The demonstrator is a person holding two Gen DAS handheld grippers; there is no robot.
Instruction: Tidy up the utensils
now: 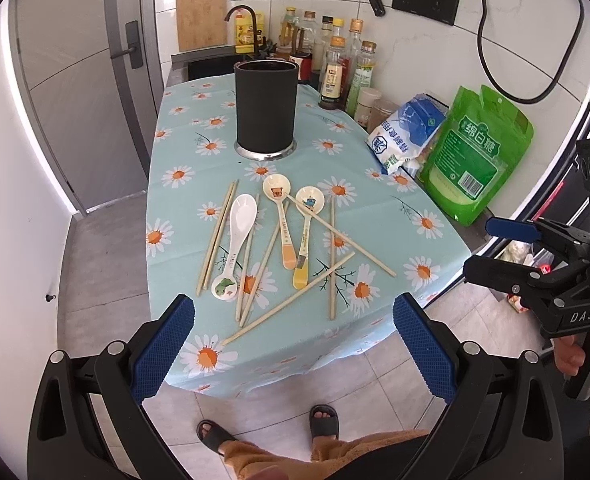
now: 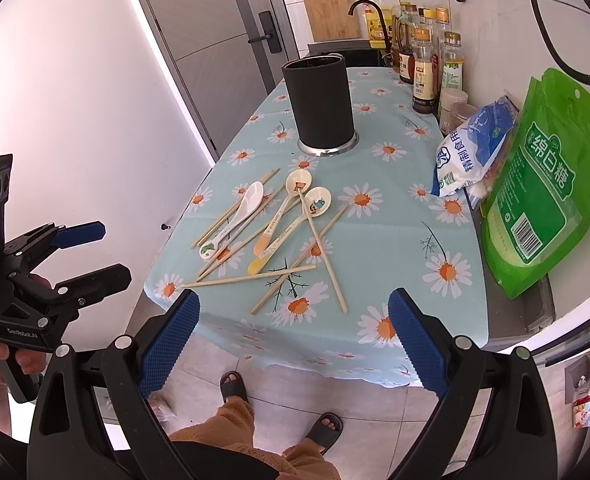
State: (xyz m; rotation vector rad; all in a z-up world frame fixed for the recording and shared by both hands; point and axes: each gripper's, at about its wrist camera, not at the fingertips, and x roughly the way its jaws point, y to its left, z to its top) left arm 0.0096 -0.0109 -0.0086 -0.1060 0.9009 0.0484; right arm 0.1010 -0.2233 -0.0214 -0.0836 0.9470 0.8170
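While both the left gripper (image 1: 294,344) and right gripper (image 2: 294,342) hang wide open and empty, the crossed chopsticks (image 1: 287,312) just ahead could roll off the table (image 1: 435,184) if nudged.

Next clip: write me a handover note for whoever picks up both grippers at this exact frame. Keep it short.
Left gripper: open, empty, held off the table's near edge.
Right gripper: open, empty, also short of the table.
Holder: black, upright at the far end of the tablecloth; its inside is not visible.
White spoon, orange-handled spoon and yellow-handled spoon lie loose on the cloth among scattered, crossing chopsticks.
Done: nothing visibly sorted.
Left: probably gather all spoons and chopsticks into the holder; one chopstick lies across the yellow-handled spoon's bowl, so likely lift that first.
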